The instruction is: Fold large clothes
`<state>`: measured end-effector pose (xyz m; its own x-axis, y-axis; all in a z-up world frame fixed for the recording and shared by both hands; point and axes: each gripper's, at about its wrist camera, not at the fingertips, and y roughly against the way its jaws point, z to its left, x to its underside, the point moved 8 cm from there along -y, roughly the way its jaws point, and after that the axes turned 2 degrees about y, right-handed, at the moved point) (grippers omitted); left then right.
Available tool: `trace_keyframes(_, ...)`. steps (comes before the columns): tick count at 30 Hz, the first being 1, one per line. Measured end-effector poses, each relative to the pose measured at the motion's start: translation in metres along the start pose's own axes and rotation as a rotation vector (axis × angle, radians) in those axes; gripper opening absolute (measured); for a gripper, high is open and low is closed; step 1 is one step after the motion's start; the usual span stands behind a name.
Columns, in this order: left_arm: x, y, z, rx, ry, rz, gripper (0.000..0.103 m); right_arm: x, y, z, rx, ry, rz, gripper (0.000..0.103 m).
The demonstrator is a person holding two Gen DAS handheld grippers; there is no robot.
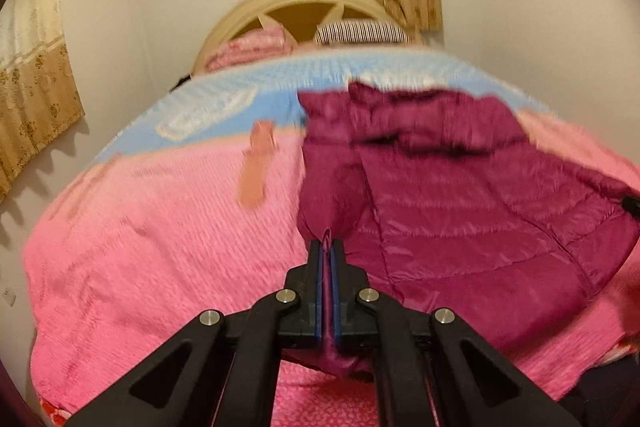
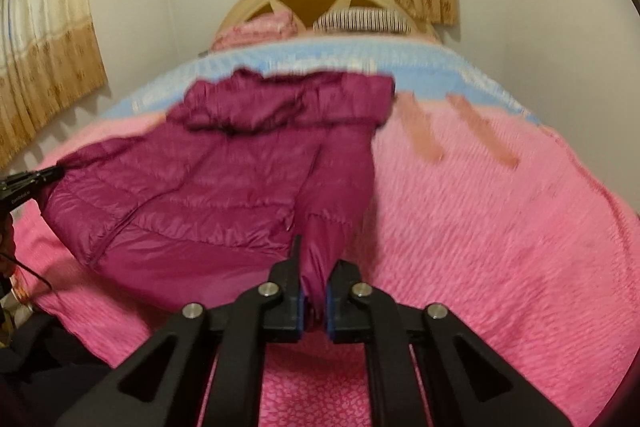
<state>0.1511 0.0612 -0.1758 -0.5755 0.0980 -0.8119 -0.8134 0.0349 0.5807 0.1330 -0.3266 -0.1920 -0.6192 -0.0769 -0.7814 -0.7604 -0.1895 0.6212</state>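
A magenta quilted hooded jacket (image 1: 460,187) lies spread on a pink bedspread (image 1: 160,227), hood toward the headboard. My left gripper (image 1: 329,247) is shut on the jacket's left bottom edge, with fabric pinched between the blue pads. In the right wrist view the jacket (image 2: 208,179) lies to the left, and my right gripper (image 2: 314,267) is shut on a thick fold of its right bottom edge. The left gripper (image 2: 48,173) shows at the far left, holding the other corner. Both views are motion-blurred.
The bedspread (image 2: 500,227) is pink with a light blue band (image 1: 248,95) near the headboard (image 1: 296,7). Pink folded bedding (image 1: 256,47) and a striped pillow (image 1: 360,33) lie at the head. Curtains (image 1: 36,87) hang on the walls. Dark items (image 2: 48,359) sit at the bed's near edge.
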Motion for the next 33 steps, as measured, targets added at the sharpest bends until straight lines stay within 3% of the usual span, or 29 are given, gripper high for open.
trace_keyframes(8,-0.051,0.087,0.001,0.012,-0.026,-0.205,0.002,-0.06,0.081,0.018,-0.014,0.031,-0.213,0.007)
trace_keyframes(10,-0.059,0.091,0.004,0.005,-0.024,-0.225,0.002,-0.074,0.098,0.02,-0.005,0.039,-0.268,0.007)
trace_keyframes(13,-0.07,0.067,0.012,0.008,-0.024,-0.217,0.002,-0.091,0.088,0.015,0.014,0.054,-0.287,0.007)
trace_keyframes(25,-0.151,-0.086,0.013,-0.002,0.01,-0.13,0.002,-0.178,-0.028,-0.015,0.095,0.018,-0.238,0.007)
trace_keyframes(33,-0.165,-0.176,0.01,-0.073,0.008,-0.064,0.006,-0.191,-0.095,-0.039,0.131,0.015,-0.142,0.007)
